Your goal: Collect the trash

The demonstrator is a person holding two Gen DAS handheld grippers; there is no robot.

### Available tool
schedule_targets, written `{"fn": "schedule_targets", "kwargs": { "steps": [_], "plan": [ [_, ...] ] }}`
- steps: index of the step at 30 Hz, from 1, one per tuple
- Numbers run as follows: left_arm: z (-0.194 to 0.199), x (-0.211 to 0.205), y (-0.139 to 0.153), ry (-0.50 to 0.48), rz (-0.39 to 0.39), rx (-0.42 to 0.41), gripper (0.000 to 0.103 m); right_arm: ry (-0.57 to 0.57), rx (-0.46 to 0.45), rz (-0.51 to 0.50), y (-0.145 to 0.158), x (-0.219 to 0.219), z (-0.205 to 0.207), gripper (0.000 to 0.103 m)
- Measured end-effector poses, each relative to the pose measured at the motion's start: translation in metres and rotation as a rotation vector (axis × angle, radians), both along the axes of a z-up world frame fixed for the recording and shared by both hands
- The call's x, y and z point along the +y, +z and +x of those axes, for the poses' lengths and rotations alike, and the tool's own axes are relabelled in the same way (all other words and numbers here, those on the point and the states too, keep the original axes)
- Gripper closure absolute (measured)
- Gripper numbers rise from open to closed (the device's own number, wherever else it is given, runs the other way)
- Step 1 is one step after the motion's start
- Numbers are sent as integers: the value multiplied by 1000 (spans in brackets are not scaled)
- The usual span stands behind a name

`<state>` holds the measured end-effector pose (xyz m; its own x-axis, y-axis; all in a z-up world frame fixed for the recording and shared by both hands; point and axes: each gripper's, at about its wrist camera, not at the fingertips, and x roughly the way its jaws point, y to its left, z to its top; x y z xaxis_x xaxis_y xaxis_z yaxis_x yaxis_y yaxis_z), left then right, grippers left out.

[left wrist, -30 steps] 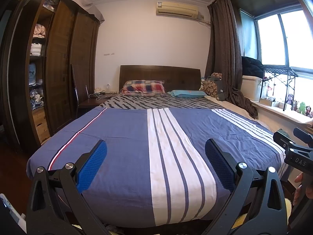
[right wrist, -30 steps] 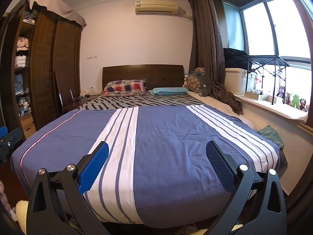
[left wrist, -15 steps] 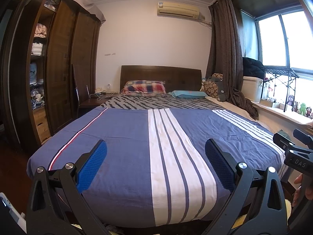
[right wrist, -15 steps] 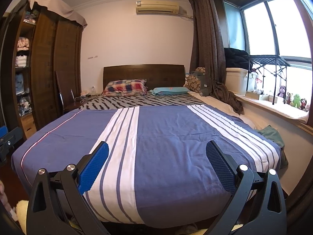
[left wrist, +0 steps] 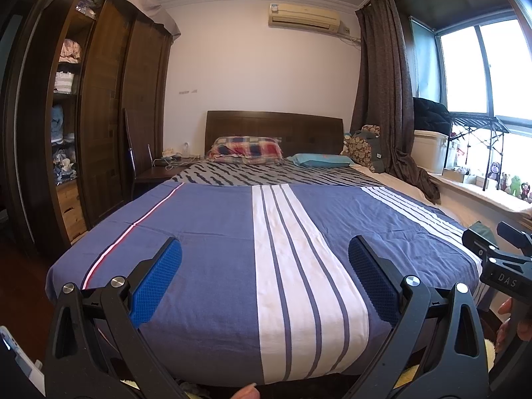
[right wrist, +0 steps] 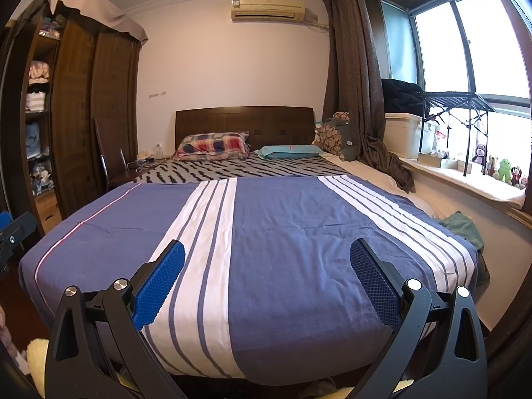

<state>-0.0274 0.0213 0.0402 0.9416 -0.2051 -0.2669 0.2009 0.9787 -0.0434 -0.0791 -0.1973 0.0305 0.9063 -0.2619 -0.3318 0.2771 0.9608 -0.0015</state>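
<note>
No trash shows in either view. My left gripper (left wrist: 264, 252) stands open at the foot of the bed (left wrist: 212, 232), its blue pads (left wrist: 156, 279) wide apart with nothing between them. My right gripper (right wrist: 266, 256) is open too, empty, facing the same bed (right wrist: 282, 226) from a little further right. The right gripper's body (left wrist: 498, 262) shows at the right edge of the left wrist view. The left gripper's tip (right wrist: 13, 232) shows at the left edge of the right wrist view.
A blue striped blanket covers the bed; a plaid pillow (left wrist: 247, 149) and a teal pillow (left wrist: 319, 159) lie by the headboard. A tall wooden wardrobe (left wrist: 96, 116) stands left, with a chair (left wrist: 139, 166) beside it. A curtain (right wrist: 359, 99), a white bin (right wrist: 404, 134) and stuffed toys (right wrist: 498, 166) line the window sill.
Both views have drifted very slightly; the grippers stay open and empty at the foot of the bed.
</note>
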Motion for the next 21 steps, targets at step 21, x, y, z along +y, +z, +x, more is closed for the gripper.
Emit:
{"fn": "schedule_targets", "kwargs": {
  "steps": [21],
  "plan": [
    [11,4,-4,15,-8,38,8,9,11,2,4,2,9,3]
  ]
}}
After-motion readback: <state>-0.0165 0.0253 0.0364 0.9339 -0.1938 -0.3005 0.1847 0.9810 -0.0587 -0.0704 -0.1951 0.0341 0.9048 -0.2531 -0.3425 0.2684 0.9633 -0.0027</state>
